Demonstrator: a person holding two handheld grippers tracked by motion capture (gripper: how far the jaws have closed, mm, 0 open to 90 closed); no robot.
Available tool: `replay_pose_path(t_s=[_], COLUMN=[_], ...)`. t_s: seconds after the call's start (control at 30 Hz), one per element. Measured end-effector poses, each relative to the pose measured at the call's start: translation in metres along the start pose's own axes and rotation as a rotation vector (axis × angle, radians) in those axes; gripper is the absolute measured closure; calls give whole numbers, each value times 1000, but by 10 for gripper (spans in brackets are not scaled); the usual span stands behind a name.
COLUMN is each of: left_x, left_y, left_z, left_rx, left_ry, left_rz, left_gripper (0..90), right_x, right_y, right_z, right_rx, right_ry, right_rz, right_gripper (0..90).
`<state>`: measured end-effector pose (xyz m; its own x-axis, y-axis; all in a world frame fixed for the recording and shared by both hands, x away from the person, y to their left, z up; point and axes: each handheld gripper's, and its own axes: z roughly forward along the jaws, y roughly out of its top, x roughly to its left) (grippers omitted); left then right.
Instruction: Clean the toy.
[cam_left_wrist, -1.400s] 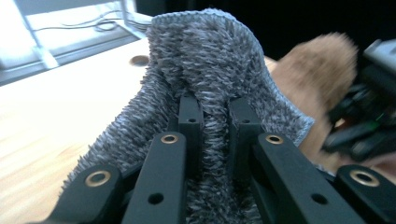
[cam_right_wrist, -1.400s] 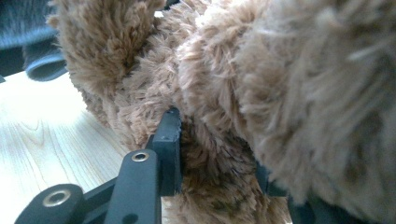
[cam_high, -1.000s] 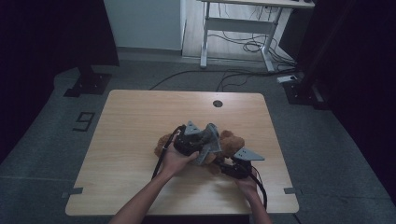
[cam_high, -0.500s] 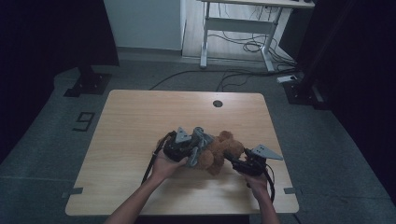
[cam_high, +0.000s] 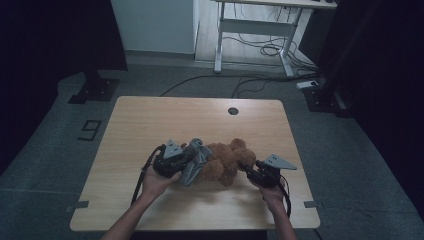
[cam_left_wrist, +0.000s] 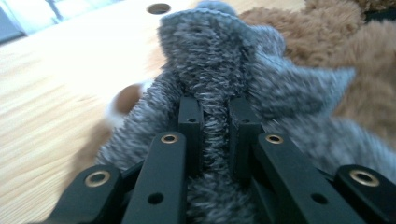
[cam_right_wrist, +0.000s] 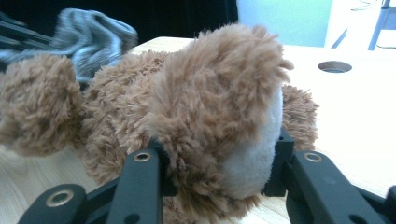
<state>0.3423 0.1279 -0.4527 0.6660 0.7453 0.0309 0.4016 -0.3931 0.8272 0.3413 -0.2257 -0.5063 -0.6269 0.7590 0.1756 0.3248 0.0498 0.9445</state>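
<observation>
My left gripper (cam_left_wrist: 212, 121) pinched the grey knit garment (cam_left_wrist: 210, 60) tight; my right gripper (cam_right_wrist: 219, 158) clamped the teddy bear (cam_right_wrist: 205, 107) on the table (cam_high: 150, 120).

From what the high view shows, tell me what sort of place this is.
Probably a lab or recording room, not a home: a bare wooden table on grey carpet, dark curtains at both sides, a desk frame with loose cables behind, and a taped number 9 on the floor.
</observation>
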Motion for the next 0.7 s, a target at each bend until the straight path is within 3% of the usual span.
replay_pose_path(t_s=[0.13,0.27,0.37,0.5,0.57,0.63,0.7], left_x=[1,-10,-26,-58,-73,-83,-84], left_y=[8,36,60,83,85,81,75], left_z=[-3,7,23,49,63,74,79], left_rx=[-9,-32,-42,-29,-1,34,37], left_ry=[5,-30,-79,-147,-172,-158,-142], left_rz=[-8,0,15,52,71,101,97], left_gripper=[785,786,787,787,787,787,787], right_x=[1,1,2,2,3,2,1], right_y=[0,0,-1,-2,-2,-3,-3], right_z=[0,0,0,1,1,0,0], right_rx=[-3,-9,-16,-18,-15,-18,-15], right_ry=[-5,-8,-18,-25,-28,-47,-69], right_rz=[6,8,10,4,10,9,14], right_gripper=[600,601,601,602,605,610,615])
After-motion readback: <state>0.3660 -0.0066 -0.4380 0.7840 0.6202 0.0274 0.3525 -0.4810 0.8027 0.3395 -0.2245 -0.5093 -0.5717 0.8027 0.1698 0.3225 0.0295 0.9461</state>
